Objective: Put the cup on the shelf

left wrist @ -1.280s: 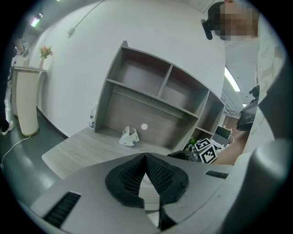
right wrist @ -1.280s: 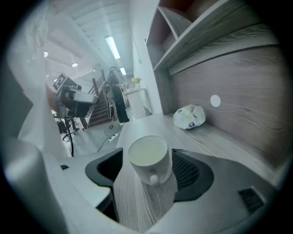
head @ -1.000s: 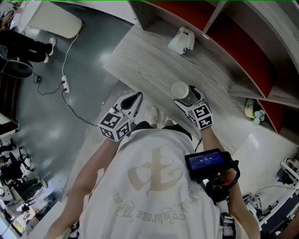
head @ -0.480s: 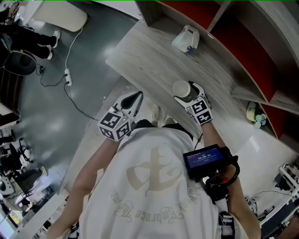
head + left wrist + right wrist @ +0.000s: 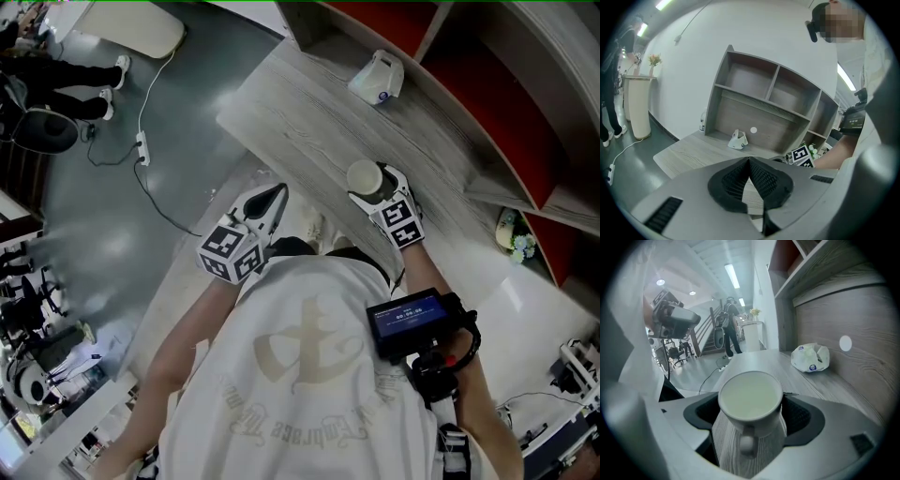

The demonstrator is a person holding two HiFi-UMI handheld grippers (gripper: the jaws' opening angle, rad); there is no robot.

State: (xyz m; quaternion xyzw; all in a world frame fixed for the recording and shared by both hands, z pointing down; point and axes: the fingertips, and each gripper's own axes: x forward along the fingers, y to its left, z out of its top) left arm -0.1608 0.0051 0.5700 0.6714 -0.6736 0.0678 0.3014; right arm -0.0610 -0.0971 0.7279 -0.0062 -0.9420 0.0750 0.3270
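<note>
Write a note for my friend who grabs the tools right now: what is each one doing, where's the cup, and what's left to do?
Left tool: jaws together, holding nothing, just off the near edge of the desk.
Right tool: jaws closed on the cup, which is upright with its handle facing the tool's camera, at the desk's near edge.
Done: cup gripped. I cannot tell whether it is lifted off the desk.
Left to do: carry it up to the shelf behind the desk, set it down upright, and open the right tool.
</note>
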